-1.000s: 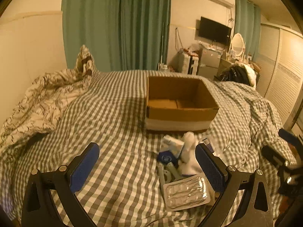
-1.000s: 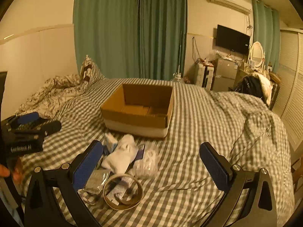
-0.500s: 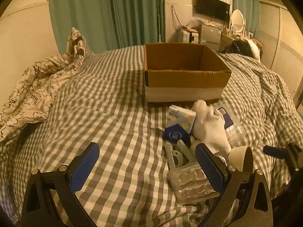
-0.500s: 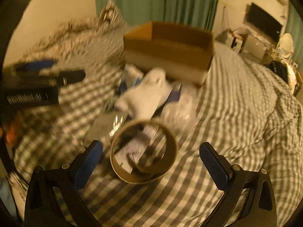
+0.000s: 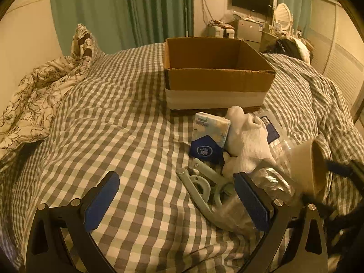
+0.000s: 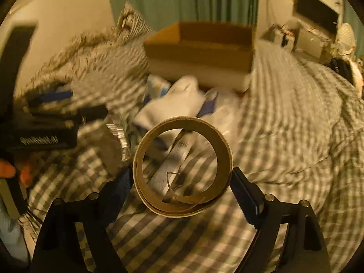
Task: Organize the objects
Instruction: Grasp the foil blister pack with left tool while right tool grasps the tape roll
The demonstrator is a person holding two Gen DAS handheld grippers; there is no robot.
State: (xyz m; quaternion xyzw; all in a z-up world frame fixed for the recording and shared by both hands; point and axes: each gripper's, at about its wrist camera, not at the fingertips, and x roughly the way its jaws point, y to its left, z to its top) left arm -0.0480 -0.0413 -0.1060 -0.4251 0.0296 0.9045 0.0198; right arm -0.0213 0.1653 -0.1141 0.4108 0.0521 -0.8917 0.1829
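Two fingers (image 6: 246,192) clamp tape roll (image 6: 182,166), left gripper (image 5: 175,201) spread

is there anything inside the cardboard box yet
Cannot tell: the left wrist view shows only bare inner walls of the cardboard box; its floor is hidden behind the near wall.

Open cardboard box (image 5: 218,77) is sitting upright on the checked bedspread, white band around its base. Just in front of it, a pile is lying: tissue pack (image 5: 210,136), white glove (image 5: 248,141), pale green plastic tool (image 5: 200,188). Tape roll (image 6: 182,166) is standing on edge, clamped between the right gripper's fingers.
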